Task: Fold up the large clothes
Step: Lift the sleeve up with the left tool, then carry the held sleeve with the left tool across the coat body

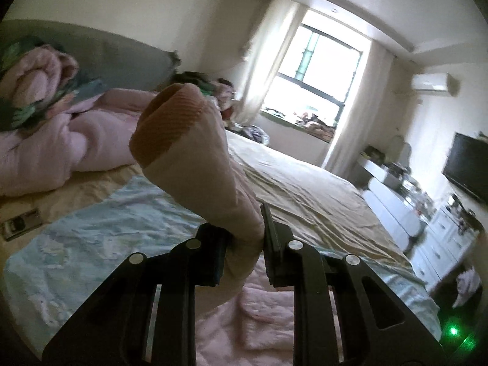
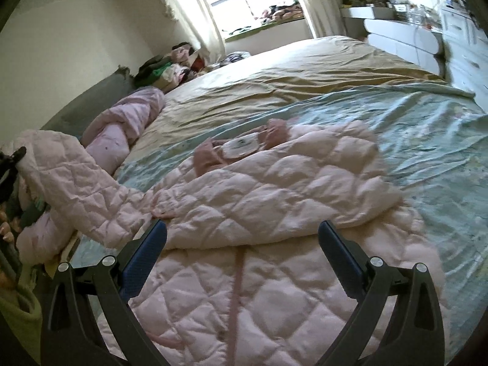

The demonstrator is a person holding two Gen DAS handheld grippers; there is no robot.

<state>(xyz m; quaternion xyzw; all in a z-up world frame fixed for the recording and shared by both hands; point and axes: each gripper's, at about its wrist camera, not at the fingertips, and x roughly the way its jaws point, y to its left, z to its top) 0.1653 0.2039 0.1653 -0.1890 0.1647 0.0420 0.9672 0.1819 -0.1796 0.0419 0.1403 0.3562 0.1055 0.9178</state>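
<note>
Quilted pink jacket (image 2: 274, 201), spread front-up over pale blue sheet (image 2: 427, 140) on bed (image 2: 305, 70), with one sleeve (image 1: 195, 164) lifted off and clamped just behind ribbed cuff (image 1: 170, 122) by shut left gripper (image 1: 245, 244). Right gripper (image 2: 242, 238) hovered over lower body of jacket, fingers wide apart, holding nothing. Judged soft, puffy and light, probably a little slippery and springy after folding; best taken at cuff, hem or shoulder seam, where fabric bunched thin enough for pads.
</note>
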